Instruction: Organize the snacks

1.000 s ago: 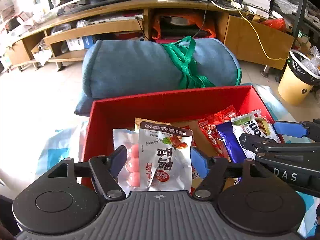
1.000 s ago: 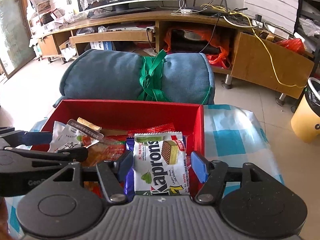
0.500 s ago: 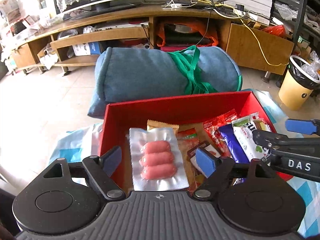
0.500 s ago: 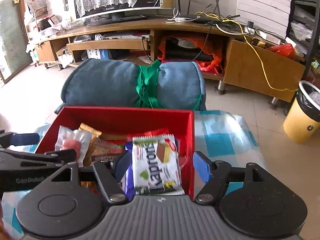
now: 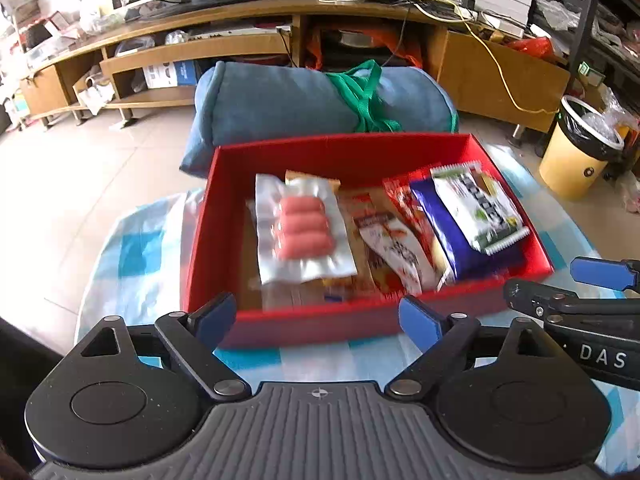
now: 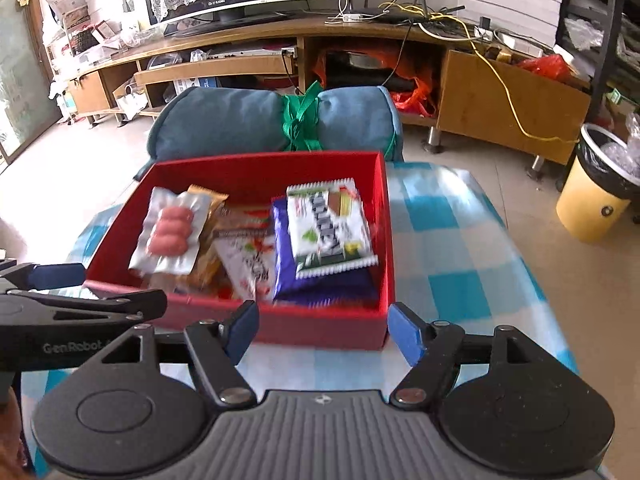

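A red box (image 5: 304,326) (image 6: 280,332) stands on a blue-checked cloth and holds several snack packs. A clear pack of pink sausages (image 5: 302,228) (image 6: 170,236) lies at its left. A white and green wafer pack (image 5: 478,210) (image 6: 328,228) lies on a dark blue pack (image 5: 448,236) (image 6: 320,284) at its right. A red and white pouch (image 5: 394,248) (image 6: 248,256) lies between them. My left gripper (image 5: 318,320) is open and empty before the box's near wall. My right gripper (image 6: 322,330) is open and empty, just in front of the box's near right corner.
A rolled blue cushion (image 5: 320,100) (image 6: 276,120) tied with green strap lies behind the box. A wooden TV bench (image 5: 240,40) runs along the back. A yellow bin (image 5: 580,152) (image 6: 596,196) stands on the floor at right. The checked cloth (image 6: 460,248) extends right of the box.
My left gripper let the red and white pouch drop into the box; my right gripper let go of the wafer pack. Both have pulled back toward me, out of the box.
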`<state>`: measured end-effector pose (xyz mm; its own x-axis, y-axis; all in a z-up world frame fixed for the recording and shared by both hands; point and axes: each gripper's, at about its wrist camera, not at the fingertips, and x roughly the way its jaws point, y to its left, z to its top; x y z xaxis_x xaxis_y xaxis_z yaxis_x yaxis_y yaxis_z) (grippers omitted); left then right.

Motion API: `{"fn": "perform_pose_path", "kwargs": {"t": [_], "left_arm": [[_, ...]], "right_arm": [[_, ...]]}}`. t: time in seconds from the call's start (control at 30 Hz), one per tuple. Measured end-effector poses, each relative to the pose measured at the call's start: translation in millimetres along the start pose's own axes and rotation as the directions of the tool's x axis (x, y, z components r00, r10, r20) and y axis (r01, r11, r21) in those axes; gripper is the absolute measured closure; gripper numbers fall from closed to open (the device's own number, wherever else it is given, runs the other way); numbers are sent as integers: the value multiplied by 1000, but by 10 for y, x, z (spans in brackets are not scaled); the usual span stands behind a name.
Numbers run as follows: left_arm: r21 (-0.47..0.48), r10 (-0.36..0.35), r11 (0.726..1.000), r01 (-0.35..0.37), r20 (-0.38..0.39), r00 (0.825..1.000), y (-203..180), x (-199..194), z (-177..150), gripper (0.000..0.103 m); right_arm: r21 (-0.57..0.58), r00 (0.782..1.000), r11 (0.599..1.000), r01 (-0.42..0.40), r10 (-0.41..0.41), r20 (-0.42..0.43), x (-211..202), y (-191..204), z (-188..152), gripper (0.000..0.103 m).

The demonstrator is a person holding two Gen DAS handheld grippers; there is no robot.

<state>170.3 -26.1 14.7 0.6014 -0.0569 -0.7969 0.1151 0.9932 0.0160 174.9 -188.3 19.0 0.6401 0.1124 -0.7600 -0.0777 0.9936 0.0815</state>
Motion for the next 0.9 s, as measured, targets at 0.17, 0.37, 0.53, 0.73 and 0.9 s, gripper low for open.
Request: {"fn": "perform_pose_path", "kwargs": {"t": [0.17,0.37,0.53,0.73,0.9], "left_arm": [[8,-5,1000,5,4,1000,-44,-128,-160,9],[26,-2,1000,1,20,1000,-95,-261,-310,9],[33,-7,999,6,29,1000,-123,-347,-429,9],[37,8,999,-9,24,1000,-131,-453,-557,7],[37,22,999,-23,26,999,-114,-522,-662,4]], "right_arm": [[13,1000,1000,-4,4,-7,-126,26,-165,36],[37,1000,999,-11,10,2,-295,17,-318,36],[46,1000,999,-20,20,8,-417,16,-434,36],[45,1000,999,-29,29,8,-513,43,-552,36],[39,999,999,-36,36,5,-568,68,-638,36]]}}
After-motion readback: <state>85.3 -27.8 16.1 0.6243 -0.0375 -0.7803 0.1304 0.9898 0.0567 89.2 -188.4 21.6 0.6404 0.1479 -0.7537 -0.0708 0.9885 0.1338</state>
